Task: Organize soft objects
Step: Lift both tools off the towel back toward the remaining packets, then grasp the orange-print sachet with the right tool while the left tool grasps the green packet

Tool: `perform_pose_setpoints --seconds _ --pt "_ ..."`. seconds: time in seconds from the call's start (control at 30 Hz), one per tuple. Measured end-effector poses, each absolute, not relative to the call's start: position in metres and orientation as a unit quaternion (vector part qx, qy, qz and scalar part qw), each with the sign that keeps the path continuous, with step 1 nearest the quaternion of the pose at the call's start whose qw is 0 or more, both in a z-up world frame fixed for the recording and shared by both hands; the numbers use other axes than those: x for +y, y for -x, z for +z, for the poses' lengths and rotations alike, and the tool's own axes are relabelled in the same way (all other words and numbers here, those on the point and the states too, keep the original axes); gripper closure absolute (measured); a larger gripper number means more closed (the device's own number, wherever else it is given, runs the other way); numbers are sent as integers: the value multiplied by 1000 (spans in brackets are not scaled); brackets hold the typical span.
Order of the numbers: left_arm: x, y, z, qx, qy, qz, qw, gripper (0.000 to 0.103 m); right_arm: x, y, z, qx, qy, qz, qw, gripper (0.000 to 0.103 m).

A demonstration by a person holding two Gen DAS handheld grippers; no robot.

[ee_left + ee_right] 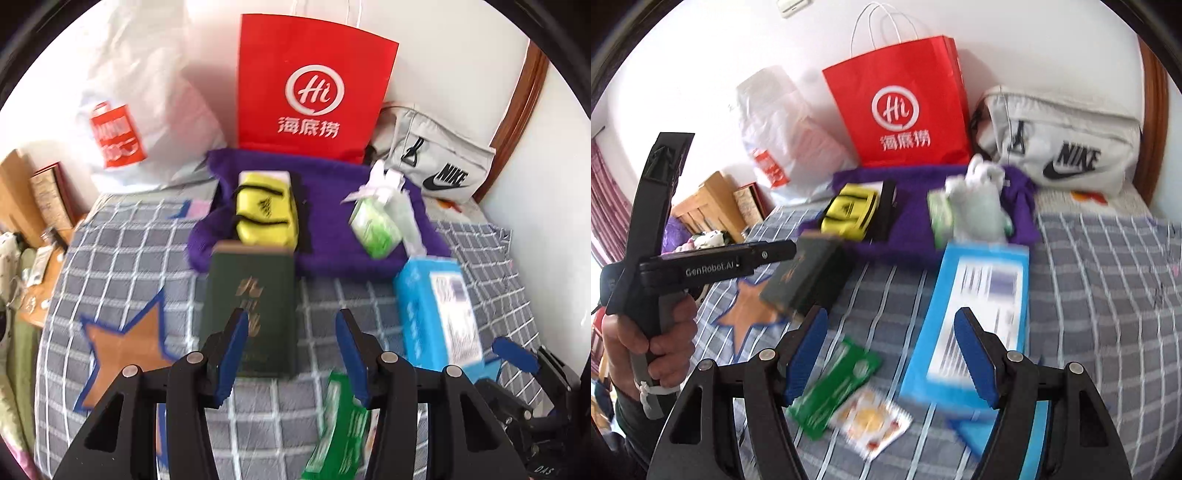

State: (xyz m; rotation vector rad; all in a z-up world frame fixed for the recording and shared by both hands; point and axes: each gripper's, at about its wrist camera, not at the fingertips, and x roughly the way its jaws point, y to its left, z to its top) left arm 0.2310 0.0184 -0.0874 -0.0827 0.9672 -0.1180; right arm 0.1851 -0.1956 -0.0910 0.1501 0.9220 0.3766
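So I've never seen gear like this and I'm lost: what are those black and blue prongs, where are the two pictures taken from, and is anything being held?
No robot here: a person holds a handheld gripper in each hand, each with a camera looking along its fingers. One picture is from the left gripper, the other from the right gripper; the right view also shows the hand holding the left tool. Both stand open and hold nothing. On the checked bed lie a green book, a blue pack, a green sachet, and a yellow pouch on a purple cloth.
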Motion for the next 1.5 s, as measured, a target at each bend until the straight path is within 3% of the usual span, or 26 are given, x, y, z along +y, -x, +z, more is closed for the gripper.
perform_pose_setpoints --seconds 0.2,0.6,0.93,1.2,1.27,1.43,1.5 --pt "24 -194 -102 469 50 -59 880 54 -188 -144 -122 475 -74 175 859 32" --pt "48 -175 -135 485 71 -60 869 53 -170 -149 -182 536 -116 125 827 32" --pt "64 -179 -150 490 100 -68 863 53 -133 -157 -188 514 -44 80 853 27" --pt "69 -180 -158 495 111 -73 859 53 -147 -150 -185 504 -24 100 857 55" --pt "66 -180 -158 497 109 -76 858 53 -153 -147 -185 506 -10 96 857 77" --pt "57 -176 -157 497 97 -82 858 53 -168 -139 -184 514 -29 113 850 76" --pt "54 -175 -156 498 95 -82 858 53 -170 -139 -183 520 -56 122 843 65"
